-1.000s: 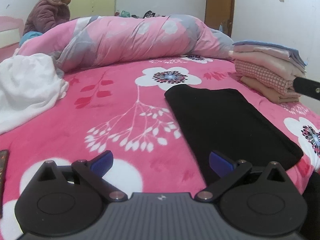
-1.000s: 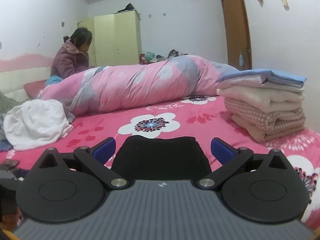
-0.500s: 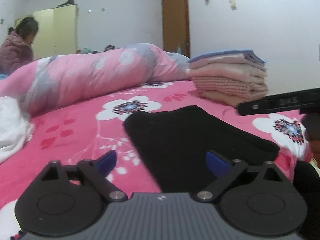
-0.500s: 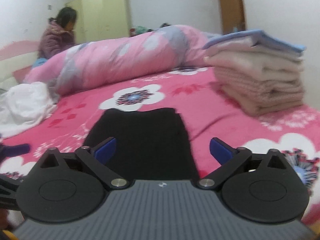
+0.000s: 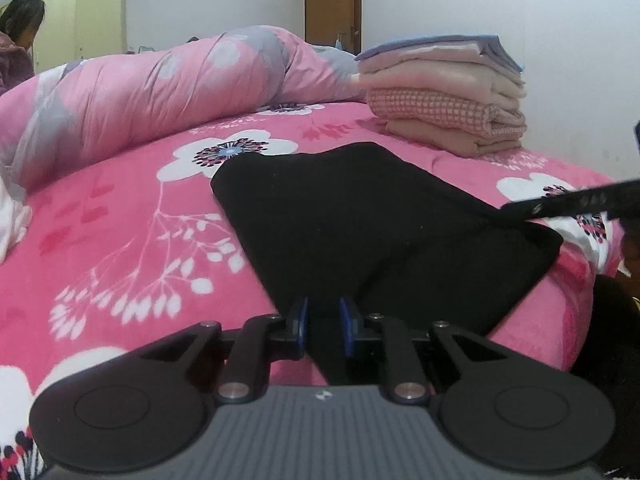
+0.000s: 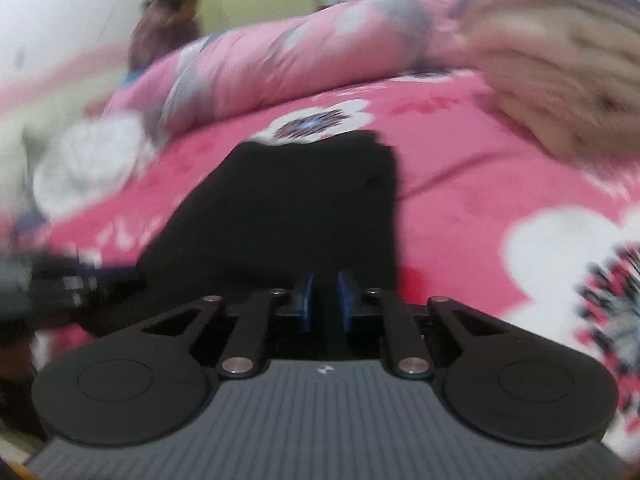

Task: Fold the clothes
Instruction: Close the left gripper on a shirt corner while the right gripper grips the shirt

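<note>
Left tool (image 5: pixel 323 326): blue pads drawn close, pinching the near edge of the black garment (image 5: pixel 360 216). Garment lies flat on the pink floral bed (image 5: pixel 120 240), centre of the left wrist view, near corner lifted into the pads.

Right tool (image 6: pixel 323 300): pads likewise drawn close with black fabric between them; right wrist view is motion-blurred, contact not fully resolved.

Stack of 4 or so folded clothes (image 5: pixel 444 96) at 1 o'clock, apart from the garment. Rolled pink duvet (image 5: pixel 160 92) at 11 o'clock. White cloth (image 6: pixel 88 160) at 9 o'clock. Seated person (image 6: pixel 168 28) behind the duvet.
</note>
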Demonstrator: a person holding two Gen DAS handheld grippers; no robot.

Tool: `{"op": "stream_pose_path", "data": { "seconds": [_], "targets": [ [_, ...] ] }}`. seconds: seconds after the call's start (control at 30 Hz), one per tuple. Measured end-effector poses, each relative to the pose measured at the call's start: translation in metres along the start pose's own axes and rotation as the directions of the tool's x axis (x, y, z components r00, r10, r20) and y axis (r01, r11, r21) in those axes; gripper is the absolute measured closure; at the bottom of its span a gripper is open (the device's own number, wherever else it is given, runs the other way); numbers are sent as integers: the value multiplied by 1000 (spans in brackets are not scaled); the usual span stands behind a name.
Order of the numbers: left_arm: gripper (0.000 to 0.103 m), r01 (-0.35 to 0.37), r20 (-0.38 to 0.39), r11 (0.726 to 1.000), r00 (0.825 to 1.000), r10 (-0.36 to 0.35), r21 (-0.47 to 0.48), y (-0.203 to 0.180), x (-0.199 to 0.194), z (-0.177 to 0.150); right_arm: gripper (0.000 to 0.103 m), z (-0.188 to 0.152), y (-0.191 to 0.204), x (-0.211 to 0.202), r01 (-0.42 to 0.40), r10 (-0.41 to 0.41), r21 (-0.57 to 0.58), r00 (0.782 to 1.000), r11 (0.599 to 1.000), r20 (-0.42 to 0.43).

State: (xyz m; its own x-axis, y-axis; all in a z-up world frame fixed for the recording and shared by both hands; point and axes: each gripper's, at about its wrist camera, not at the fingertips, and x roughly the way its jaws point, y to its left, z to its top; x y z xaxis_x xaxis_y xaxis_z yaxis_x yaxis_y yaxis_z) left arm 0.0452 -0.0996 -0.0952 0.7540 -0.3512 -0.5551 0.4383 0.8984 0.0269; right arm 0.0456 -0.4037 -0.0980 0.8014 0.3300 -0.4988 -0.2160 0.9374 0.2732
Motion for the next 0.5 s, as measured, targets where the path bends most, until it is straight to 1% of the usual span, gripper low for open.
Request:
{"op": "stream_pose_path", "data": {
  "seconds": [0.07, 0.1, 0.2, 0.27, 0.33, 0.37, 0.4, 0.5],
  "targets": [
    [84, -17, 13, 1000, 1000, 17, 10, 1, -4, 1, 87, 7, -9, -10, 65, -65, 17, 998, 998, 24],
    [84, -28, 28, 999, 999, 27, 21, -1, -7, 3, 87, 12, -10, -12, 70, -71, 18, 997, 997, 38],
    [83, -60, 73, 997, 996, 56, 51, -7, -16, 7, 87, 30, 7, -4, -4, 7, -43, 997, 999, 74],
    [81, -46, 71, 995, 997, 40, 85, -14, -15, 9, 88, 39, 22, 13, -53, 59, -114, 997, 992, 51],
    [79, -21, 8, 995, 1000, 20, 96, -21, -3, 5, 89, 43, 31, 34, -68, 70, -192, 998, 979, 4],
    [79, -10, -21, 995, 1000, 12, 99, -24, 3, 3, 89, 46, 30, 41, -55, 55, -204, 998, 978, -7],
    [80, -19, -24, 996, 999, 21, 86, -24, 4, 0, 89, 50, 24, 44, -28, 28, -193, 1000, 981, -6],
    [80, -16, -20, 997, 1000, 18, 75, -22, 1, 1, 90, 60, 9, 53, 53, -54, -162, 999, 985, -5]
  ]
}}
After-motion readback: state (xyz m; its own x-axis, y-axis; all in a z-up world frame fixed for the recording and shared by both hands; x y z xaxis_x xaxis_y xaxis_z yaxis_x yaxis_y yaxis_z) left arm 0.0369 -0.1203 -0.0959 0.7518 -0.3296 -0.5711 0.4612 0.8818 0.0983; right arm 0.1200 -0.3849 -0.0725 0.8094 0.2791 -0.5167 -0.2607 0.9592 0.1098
